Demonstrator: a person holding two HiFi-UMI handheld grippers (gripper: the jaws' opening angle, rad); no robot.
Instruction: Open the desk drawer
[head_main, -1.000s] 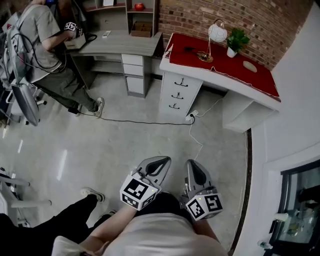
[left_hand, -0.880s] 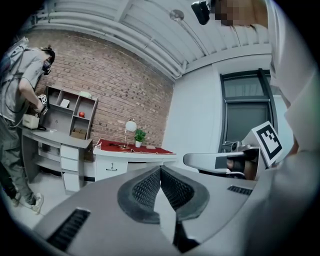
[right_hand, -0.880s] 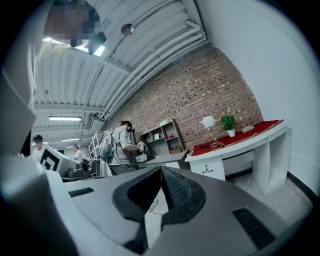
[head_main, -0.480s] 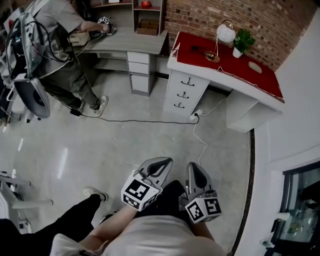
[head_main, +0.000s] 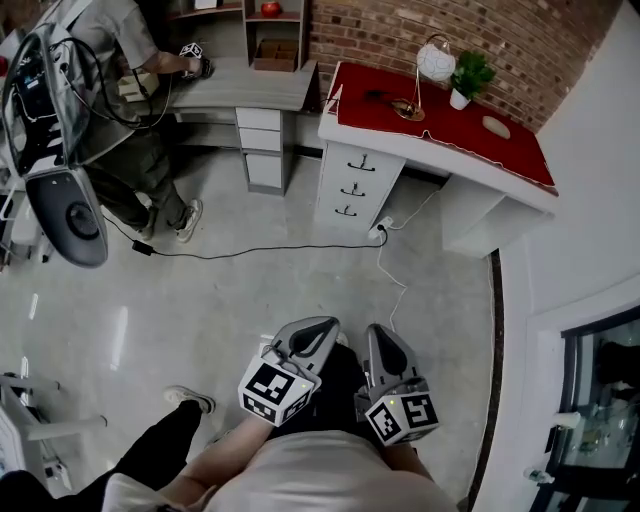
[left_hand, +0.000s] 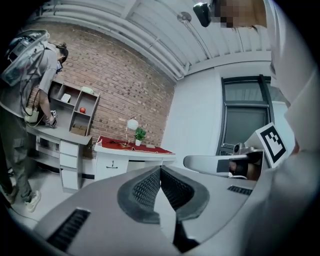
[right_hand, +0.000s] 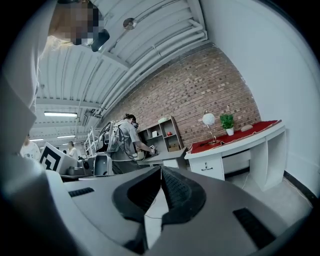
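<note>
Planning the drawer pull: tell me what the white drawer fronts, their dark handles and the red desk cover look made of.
White drawer fronts: probably painted wood or laminate, flat matt colour.
Dark handles: likely metal, too small to confirm.
Red desk cover: seemingly cloth, its pale edge overhangs.

White desk (head_main: 480, 178) with a red top, against the brick wall (head_main: 380, 35); three dark-handled drawers (head_main: 352, 187) stacked under its left end, all shut

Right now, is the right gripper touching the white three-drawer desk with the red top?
Apart. The head view shows the right gripper at the frame's bottom, with a stretch of grey floor between it and the white desk.
</note>
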